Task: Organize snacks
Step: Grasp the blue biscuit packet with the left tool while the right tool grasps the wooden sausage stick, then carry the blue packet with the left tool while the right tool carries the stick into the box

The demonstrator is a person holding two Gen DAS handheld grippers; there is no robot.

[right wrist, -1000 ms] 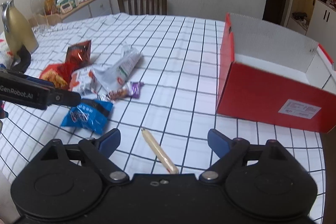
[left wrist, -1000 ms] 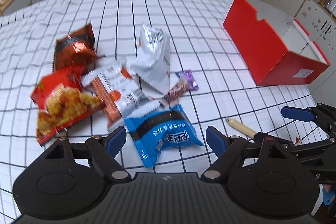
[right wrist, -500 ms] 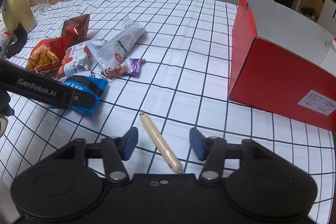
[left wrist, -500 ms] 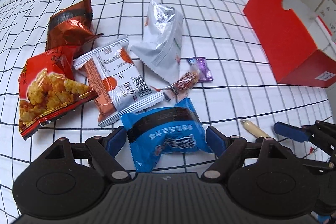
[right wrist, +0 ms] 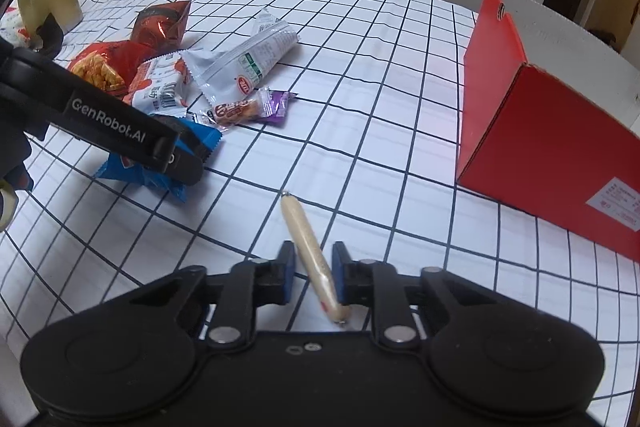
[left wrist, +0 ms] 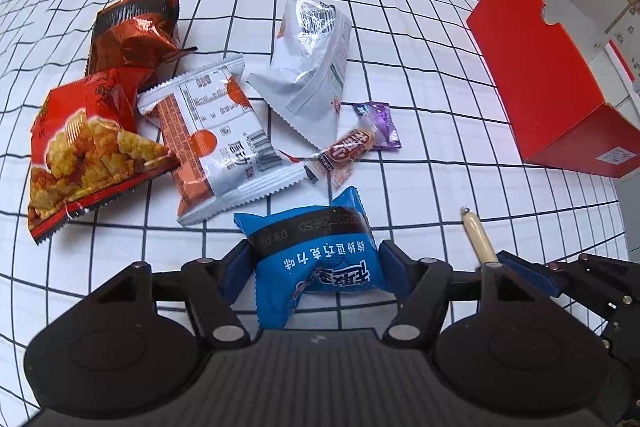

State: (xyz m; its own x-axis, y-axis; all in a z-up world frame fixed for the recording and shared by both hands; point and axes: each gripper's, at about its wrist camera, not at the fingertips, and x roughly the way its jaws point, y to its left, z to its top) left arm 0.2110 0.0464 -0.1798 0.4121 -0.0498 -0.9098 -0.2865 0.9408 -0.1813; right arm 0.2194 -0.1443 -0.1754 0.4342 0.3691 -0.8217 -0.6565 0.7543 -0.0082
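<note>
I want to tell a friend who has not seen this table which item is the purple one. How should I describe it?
Start at the red box on the checked tablecloth, then look to the heap of snack bags beside it. At the heap's edge nearest the box lies the small purple packet, partly under a brown bar wrapper and next to the big silver bag. It is the only purple item and among the smallest.
</note>
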